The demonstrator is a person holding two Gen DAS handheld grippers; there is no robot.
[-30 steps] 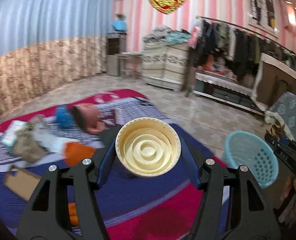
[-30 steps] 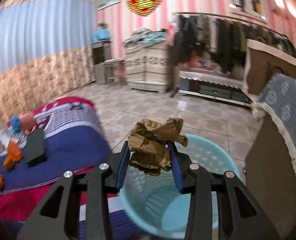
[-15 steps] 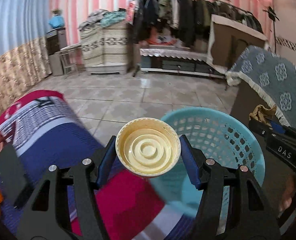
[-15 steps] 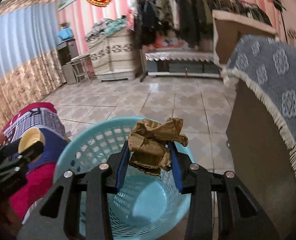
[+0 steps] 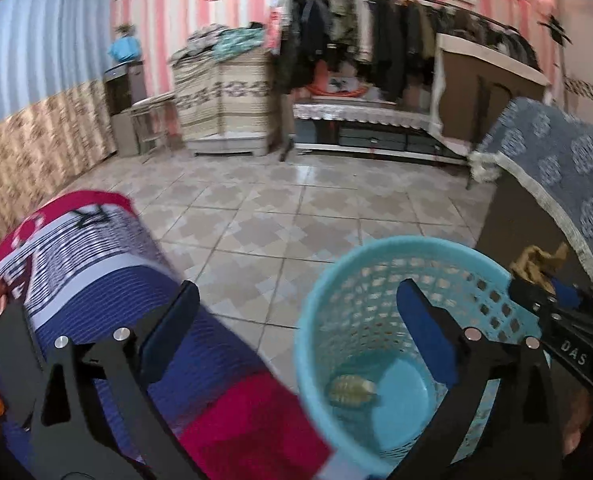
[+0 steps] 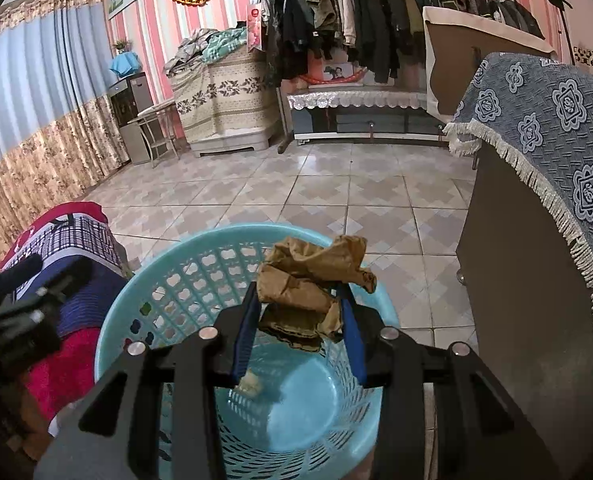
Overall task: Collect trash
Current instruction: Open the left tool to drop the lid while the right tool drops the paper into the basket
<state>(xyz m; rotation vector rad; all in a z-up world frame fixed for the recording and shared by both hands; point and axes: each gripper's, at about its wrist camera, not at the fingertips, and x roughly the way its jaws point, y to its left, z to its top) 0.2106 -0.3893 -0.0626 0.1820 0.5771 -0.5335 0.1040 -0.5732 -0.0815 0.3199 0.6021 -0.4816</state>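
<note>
In the left wrist view, the left gripper (image 5: 296,316) is seen low in the frame with its jaws spread wide; they have just been opening, and nothing is held between them. Its right blue pad is set over the mouth of a light blue perforated plastic basket (image 5: 316,300) at lower right of the frame, while the left pad is over a striped blue, white and red blanket (image 5: 200,364) at lower left. A cream ribbed plastic lid (image 5: 351,389) is seen lying on the basket's floor, blurred. At the right edge of that frame the right gripper (image 5: 552,280) is shown from the side, with crumpled brown paper (image 5: 536,260) at its tip, just beyond the basket's far rim.

In the right wrist view, the right gripper (image 6: 298,316) is found at centre bottom, its jaws closed on the crumpled brown paper (image 6: 308,280), which is pinched between the two blue pads and is held above the open basket (image 6: 168,280). A pale blurred object, presumably the lid (image 6: 252,384), is visible on the basket floor below the left pad. The left gripper (image 6: 36,276) is seen blurred at the left edge, over the blanket (image 6: 76,240). Tiled floor (image 6: 336,184) fills the middle of the frame, and a grey patterned fringed cloth (image 6: 556,128) is draped over dark furniture at the right
</note>
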